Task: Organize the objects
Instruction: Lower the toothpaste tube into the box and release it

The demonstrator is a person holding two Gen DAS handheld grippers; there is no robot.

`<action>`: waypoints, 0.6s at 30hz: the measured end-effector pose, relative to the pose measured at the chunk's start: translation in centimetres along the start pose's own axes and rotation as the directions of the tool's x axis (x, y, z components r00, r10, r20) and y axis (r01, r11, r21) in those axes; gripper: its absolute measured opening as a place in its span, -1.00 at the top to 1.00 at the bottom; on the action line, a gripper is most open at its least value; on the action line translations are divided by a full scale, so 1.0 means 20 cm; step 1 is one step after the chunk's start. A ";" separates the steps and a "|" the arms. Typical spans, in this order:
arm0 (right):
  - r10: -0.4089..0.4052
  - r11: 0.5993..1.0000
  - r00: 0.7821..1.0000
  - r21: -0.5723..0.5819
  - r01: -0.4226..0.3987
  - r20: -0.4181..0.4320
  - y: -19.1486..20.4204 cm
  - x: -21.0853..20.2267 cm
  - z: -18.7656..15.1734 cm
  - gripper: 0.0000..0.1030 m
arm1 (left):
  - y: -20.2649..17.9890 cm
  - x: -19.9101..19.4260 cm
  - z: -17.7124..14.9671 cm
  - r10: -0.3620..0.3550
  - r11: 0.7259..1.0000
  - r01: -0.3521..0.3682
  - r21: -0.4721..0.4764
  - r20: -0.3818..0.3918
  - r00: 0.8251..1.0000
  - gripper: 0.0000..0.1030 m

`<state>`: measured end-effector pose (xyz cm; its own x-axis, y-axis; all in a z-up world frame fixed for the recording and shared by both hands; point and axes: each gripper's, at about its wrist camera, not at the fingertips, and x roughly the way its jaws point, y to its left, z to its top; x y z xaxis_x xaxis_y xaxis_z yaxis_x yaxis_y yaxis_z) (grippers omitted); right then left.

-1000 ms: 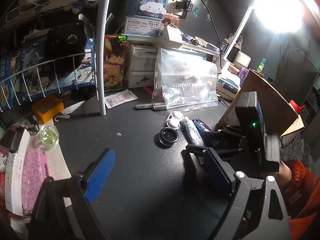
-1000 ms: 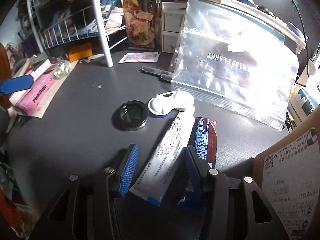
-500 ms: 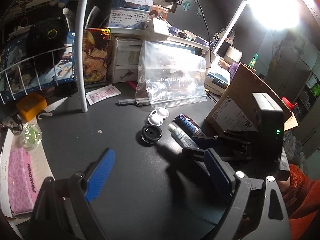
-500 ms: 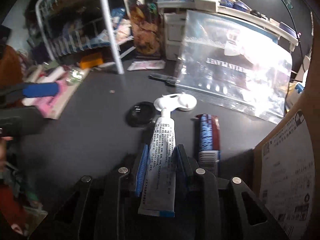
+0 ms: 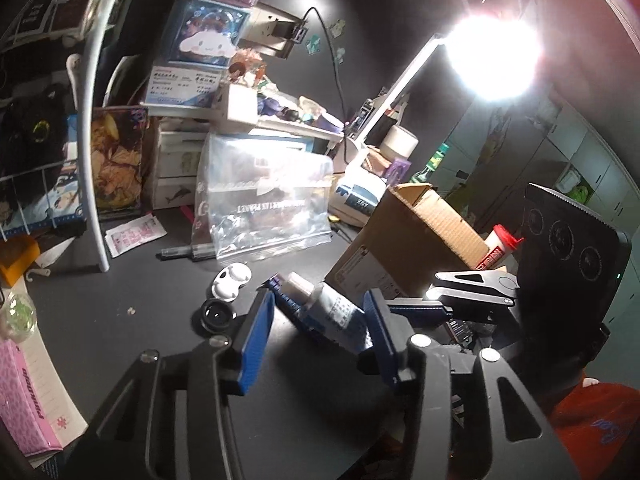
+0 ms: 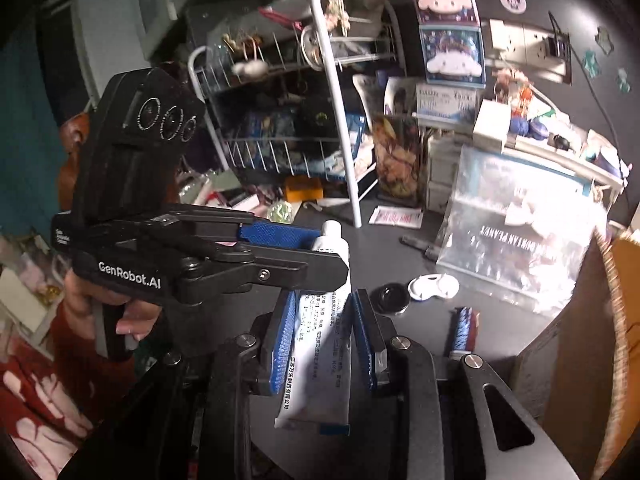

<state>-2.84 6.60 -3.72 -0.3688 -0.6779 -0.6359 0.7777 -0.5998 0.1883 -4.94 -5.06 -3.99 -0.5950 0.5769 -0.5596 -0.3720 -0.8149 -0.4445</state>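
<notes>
White tube (image 6: 320, 344) upright between right claw (image 6: 324, 344) pads, clamped.

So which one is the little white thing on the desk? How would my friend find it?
Find the big clear plastic bag standing on the dark desk. Just in front of it lies the white case, flat with two round bumps. Beside it sits a round black lid; the case is the only white one.

wall: dark (image 5: 380, 20) | lamp: glaring white (image 5: 494, 56) | desk: black (image 5: 120, 280) | rack: white wire (image 6: 336, 112)
</notes>
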 end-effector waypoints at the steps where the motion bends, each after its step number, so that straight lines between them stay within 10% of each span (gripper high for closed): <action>1: -0.008 1.000 1.000 -0.008 0.009 0.009 0.00 -0.04 0.02 0.53 | -0.03 0.00 0.04 -0.017 1.000 0.017 0.009 0.002 1.000 0.24; 18: -0.194 0.977 0.975 0.110 0.182 0.107 -0.47 -0.58 0.05 0.53 | -0.60 0.50 0.53 -0.147 0.975 0.167 0.145 -0.139 0.979 0.42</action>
<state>-6.43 19.65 2.72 -0.5647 -0.5905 -0.5765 0.6369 -0.7561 0.1505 -14.06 9.90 3.13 -0.4291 0.6924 -0.5801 -0.5656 -0.7067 -0.4252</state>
